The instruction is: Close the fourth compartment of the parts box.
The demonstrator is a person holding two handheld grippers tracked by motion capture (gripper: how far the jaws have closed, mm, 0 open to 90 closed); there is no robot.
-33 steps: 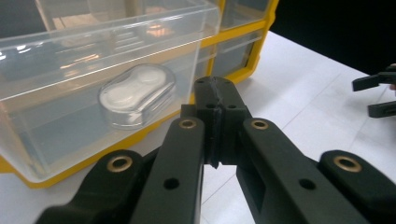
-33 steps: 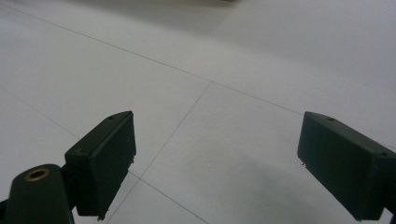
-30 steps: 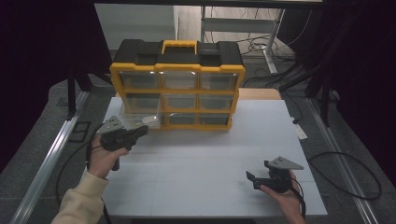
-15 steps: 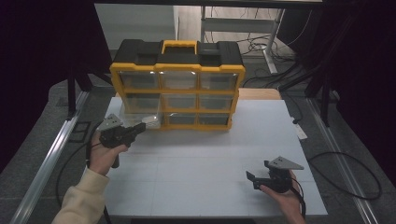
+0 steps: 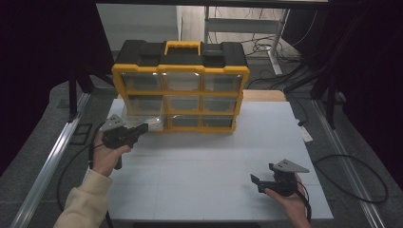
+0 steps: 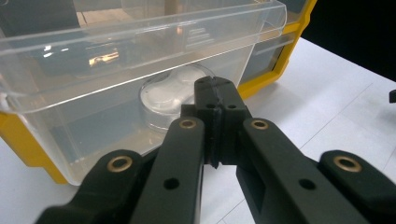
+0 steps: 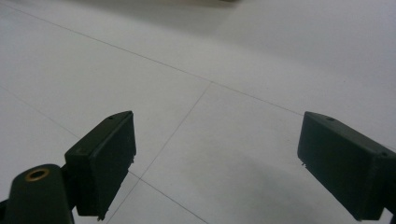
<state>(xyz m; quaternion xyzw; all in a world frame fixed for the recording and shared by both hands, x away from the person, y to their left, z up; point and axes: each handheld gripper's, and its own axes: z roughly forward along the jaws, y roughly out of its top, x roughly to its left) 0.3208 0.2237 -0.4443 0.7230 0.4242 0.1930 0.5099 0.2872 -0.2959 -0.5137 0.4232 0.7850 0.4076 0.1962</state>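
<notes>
My left gripper, jaws pressed together with nothing between them, points at the clear drawer pulled out from the lower left of the yellow organizer at the far side of the white table. A round white container lies inside the drawer. My right gripper, jaws spread wide and empty, rests near the table's near right edge.
</notes>
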